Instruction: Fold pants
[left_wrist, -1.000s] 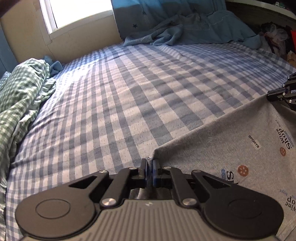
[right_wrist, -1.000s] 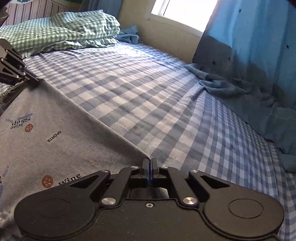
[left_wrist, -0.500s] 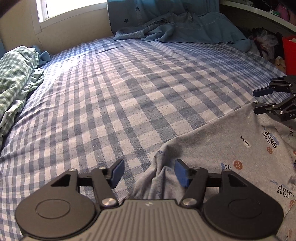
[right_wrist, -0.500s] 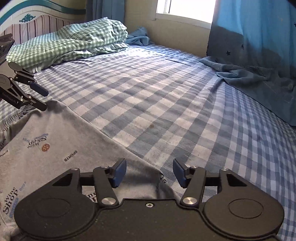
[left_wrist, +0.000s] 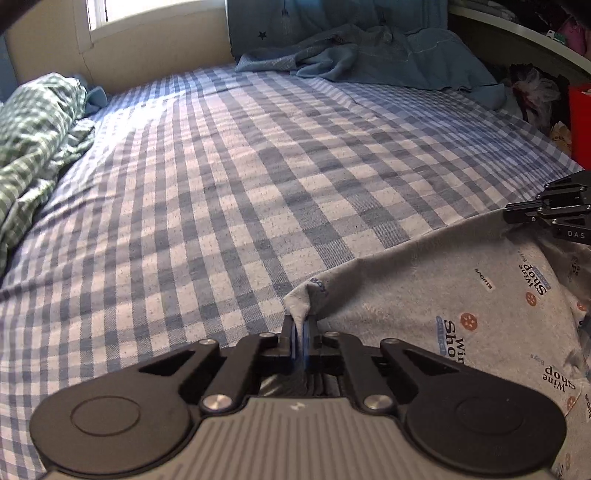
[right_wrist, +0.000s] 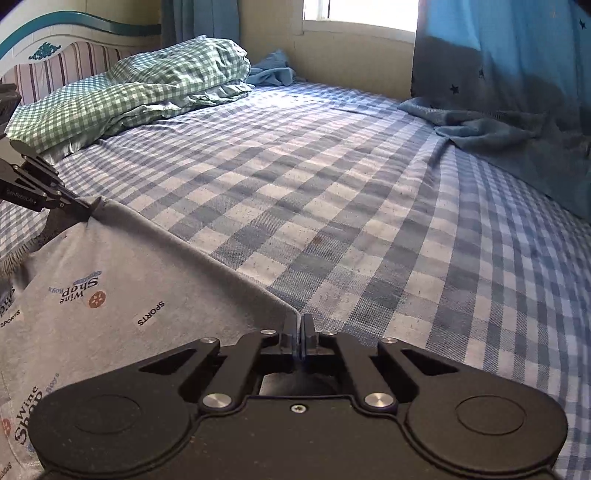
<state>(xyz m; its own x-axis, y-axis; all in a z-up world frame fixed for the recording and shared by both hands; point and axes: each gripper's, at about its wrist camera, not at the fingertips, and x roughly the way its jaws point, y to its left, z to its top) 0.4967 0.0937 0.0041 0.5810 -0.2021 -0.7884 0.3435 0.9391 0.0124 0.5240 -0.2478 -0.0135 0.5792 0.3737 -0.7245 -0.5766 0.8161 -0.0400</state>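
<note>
The grey printed pants (left_wrist: 443, 291) lie on the blue checked bed sheet (left_wrist: 221, 184), at the lower right of the left wrist view and the lower left of the right wrist view (right_wrist: 110, 295). My left gripper (left_wrist: 301, 328) is shut on one corner of the pants, which bunches up between the fingertips. My right gripper (right_wrist: 299, 328) is shut on the other corner of the same edge. The edge runs taut between them. Each gripper shows in the other's view: the right one at the far right (left_wrist: 517, 216), the left one at the far left (right_wrist: 86, 210).
A green checked quilt (right_wrist: 147, 96) is heaped by the headboard (right_wrist: 55, 55). A blue blanket (left_wrist: 369, 55) and blue curtain (right_wrist: 498, 55) lie along the far side under the window. A red item (left_wrist: 580, 122) and clutter stand off the bed's right edge.
Both grippers were shut a second ago, opened half a second ago and are now shut again on the pants' corners. The edge between them is pulled straight again.
</note>
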